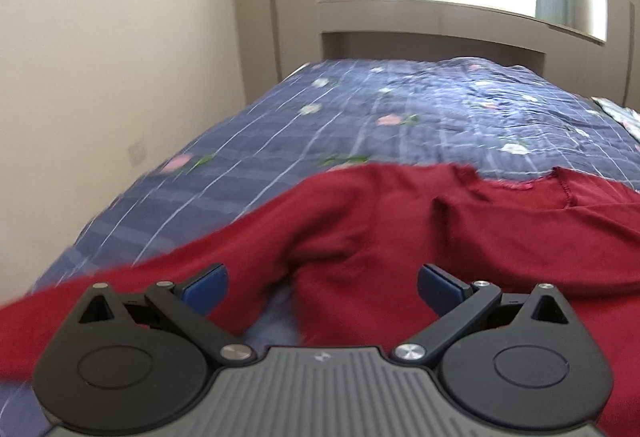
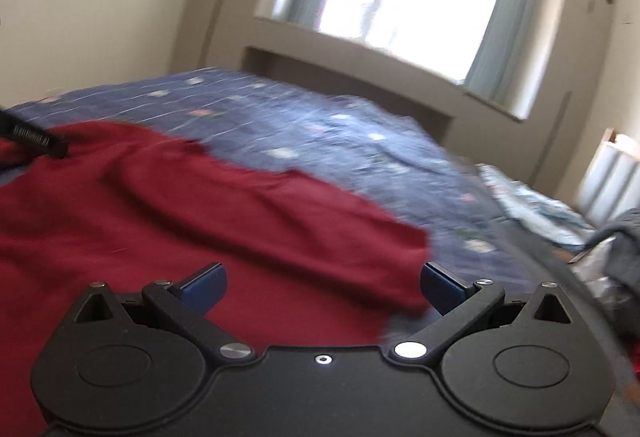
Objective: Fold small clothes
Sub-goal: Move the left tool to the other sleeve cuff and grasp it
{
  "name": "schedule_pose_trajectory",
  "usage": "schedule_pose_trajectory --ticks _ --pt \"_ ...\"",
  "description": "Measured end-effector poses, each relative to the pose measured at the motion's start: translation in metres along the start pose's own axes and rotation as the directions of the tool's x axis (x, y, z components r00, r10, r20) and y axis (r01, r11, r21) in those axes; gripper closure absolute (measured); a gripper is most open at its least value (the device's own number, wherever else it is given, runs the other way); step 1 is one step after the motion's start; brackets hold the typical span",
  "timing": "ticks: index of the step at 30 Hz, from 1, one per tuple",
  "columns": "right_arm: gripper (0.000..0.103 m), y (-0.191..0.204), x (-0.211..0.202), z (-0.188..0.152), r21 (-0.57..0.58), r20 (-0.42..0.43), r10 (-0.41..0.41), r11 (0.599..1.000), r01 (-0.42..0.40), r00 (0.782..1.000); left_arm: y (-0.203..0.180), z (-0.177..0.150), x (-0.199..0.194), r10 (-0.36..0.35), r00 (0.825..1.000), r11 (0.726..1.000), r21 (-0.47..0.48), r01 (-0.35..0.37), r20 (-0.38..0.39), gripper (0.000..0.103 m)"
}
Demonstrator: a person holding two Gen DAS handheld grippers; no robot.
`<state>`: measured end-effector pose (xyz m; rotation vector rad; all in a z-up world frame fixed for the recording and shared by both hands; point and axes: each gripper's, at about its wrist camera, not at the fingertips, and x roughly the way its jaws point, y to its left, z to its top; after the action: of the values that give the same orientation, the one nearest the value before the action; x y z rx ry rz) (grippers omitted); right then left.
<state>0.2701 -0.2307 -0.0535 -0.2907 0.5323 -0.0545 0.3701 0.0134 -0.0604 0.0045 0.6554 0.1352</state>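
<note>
One garment is seen, a dark red garment (image 1: 400, 237) spread across the near part of a bed covered with a blue checked, flower-printed quilt (image 1: 360, 117). Little of the folding appears to have been done, as far as can be judged: the cloth is rumpled rather than squared, a raised ridge is seen running through its middle, and in the left wrist view a stitched hem and a notch of an opening are visible at the far edge, so no neat packet has been formed. In the right wrist view the garment's right-hand edge (image 2: 400, 237) is seen ending just ahead of the fingers, with quilt beyond it. The left gripper (image 1: 322, 287) is held low over the cloth with its blue-padded fingers spread wide, and nothing is gripped between them. The right gripper (image 2: 323, 287) is likewise released, its jaws parted above the red fabric near that edge. Part of the left tool is glimpsed at the left border of the right wrist view, over the garment. It is judged that an edge or corner remains to be picked up, the cloth flattened, and the folds made. Both views are blurred, so fine detail cannot be told.
</note>
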Motion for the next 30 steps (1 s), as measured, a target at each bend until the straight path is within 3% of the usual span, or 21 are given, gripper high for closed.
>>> schedule_pose_trajectory --ticks 4,7,17,21,24,27,28,30 --pt "0.0 0.037 0.0 -0.008 -0.024 -0.032 0.066 0.997 -0.067 0.997 0.058 -0.015 -0.015 0.033 0.997 0.988 -0.147 -0.043 -0.07 0.0" --pt "0.0 0.051 0.002 -0.015 -0.048 -0.056 0.072 0.996 -0.075 0.996 0.108 -0.026 -0.025 0.062 0.992 0.962 -0.26 -0.088 -0.106 0.0" --pt "0.0 0.058 0.006 -0.027 -0.048 -0.051 0.054 0.997 -0.057 0.997 0.217 -0.067 -0.047 0.233 0.961 0.872 -0.405 -0.275 -0.152 0.0" --pt "0.0 0.065 0.003 -0.029 -0.087 -0.029 0.024 0.996 -0.026 0.999 0.247 -0.078 -0.047 0.253 0.957 0.83 -0.476 -0.29 -0.143 0.0" --pt "0.0 0.07 0.001 -0.029 -0.115 -0.017 0.003 0.993 -0.005 1.0 0.265 -0.081 -0.042 0.231 0.961 0.803 -0.529 -0.276 -0.15 0.0" --pt "0.0 0.073 0.001 -0.03 -0.136 -0.006 -0.014 0.991 0.013 1.0 0.276 -0.085 -0.042 0.205 0.969 0.757 -0.604 -0.248 -0.141 0.001" --pt "0.001 0.074 0.0 -0.03 -0.143 -0.003 -0.019 0.99 0.018 1.0 0.277 -0.086 -0.044 0.206 0.97 0.745 -0.623 -0.239 -0.127 0.003" --pt "0.001 0.076 0.0 -0.031 -0.153 0.003 -0.026 0.988 0.026 1.0 0.276 -0.089 -0.048 0.217 0.969 0.73 -0.639 -0.242 -0.12 0.016"
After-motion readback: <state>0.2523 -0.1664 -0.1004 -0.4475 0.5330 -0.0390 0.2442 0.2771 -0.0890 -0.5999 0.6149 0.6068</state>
